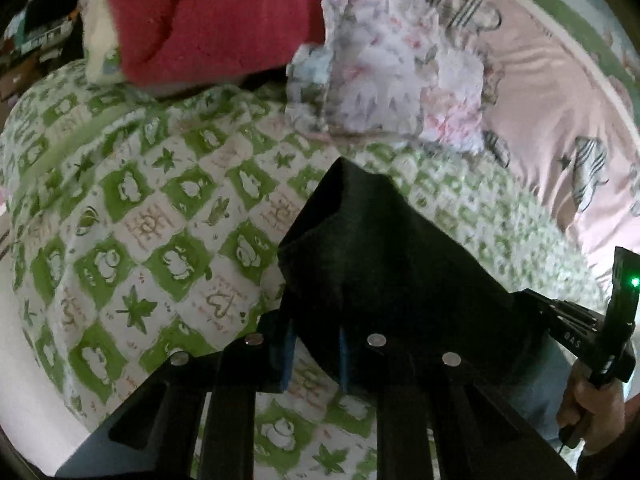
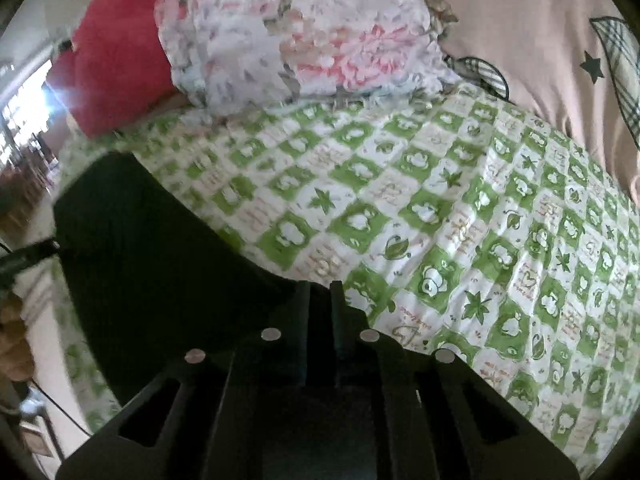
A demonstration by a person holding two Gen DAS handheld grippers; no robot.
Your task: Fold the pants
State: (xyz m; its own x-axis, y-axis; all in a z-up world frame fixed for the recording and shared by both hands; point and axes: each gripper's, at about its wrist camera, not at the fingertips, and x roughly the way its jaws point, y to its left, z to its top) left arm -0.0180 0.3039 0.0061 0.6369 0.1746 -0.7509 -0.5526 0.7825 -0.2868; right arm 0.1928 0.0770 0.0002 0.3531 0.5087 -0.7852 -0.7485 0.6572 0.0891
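In the left wrist view, the left gripper (image 1: pixel 316 356) stands at the lower middle of the frame, and its jaws are narrow. The blue pads (image 1: pixel 289 356) show on the inner sides, and the black pants (image 1: pixel 384 248) hang over the right finger and reach up to a point in the middle of the frame. The cloth seems to be pinched between the pads, but the contact itself is dark and not fully clear. At the right edge of this frame a hand (image 1: pixel 592 408) holds the other tool, which has a small green light (image 1: pixel 635 281).

In the right wrist view, the right gripper (image 2: pixel 320 320) is at the lower middle, and its jaws are almost together, with only a thin dark gap. The pants (image 2: pixel 152 240) fill the left and lower left of the frame and run into the fingers, so the jaws hold the edge of the cloth.

Under the pants lies a sheet with a green and white check pattern (image 2: pixel 460 220). At the top of both frames there is a crumpled floral cloth (image 2: pixel 300 32), and to the left of it a red blanket (image 2: pixel 116 60). At the upper right a pink bed cover (image 2: pixel 532 20) shows.
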